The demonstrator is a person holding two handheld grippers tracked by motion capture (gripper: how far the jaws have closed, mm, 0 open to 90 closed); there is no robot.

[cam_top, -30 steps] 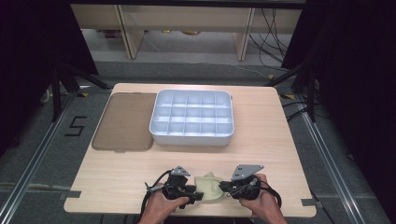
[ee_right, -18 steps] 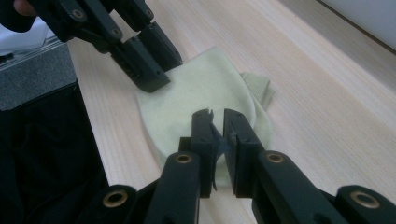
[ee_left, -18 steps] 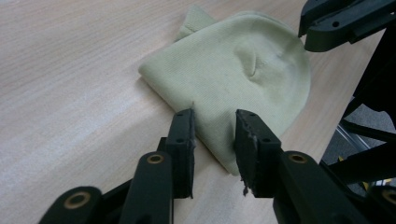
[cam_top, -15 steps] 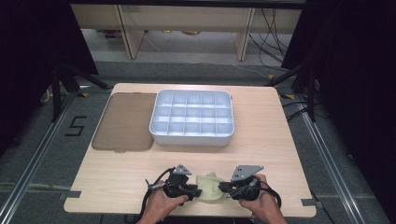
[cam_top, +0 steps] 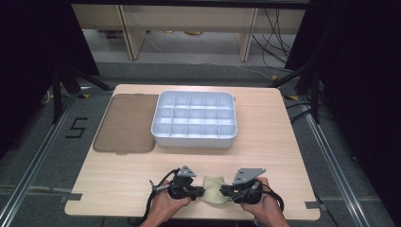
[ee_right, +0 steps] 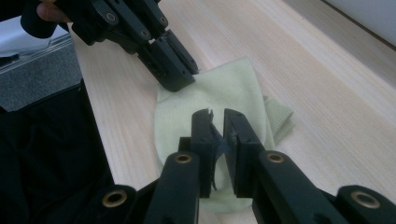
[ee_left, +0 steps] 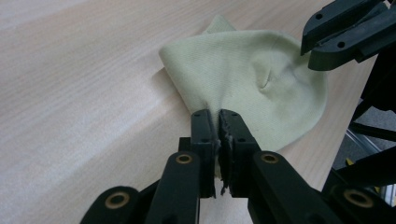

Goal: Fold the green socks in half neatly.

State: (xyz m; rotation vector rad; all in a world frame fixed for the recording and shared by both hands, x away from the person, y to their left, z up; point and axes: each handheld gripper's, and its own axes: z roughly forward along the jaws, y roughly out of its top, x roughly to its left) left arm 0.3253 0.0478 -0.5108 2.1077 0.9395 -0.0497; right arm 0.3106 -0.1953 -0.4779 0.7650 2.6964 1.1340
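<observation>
Two grippers, left and right, pinch one cloth.

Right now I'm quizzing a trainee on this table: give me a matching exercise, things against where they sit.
Things:
1. cloth
2. tray
3. mat
4. left tool

Places:
A. left of the tray
B. table middle
C. near edge, between the tools
D. shut on the cloth's edge

Pairs: 1-C, 2-B, 3-A, 4-D
</observation>
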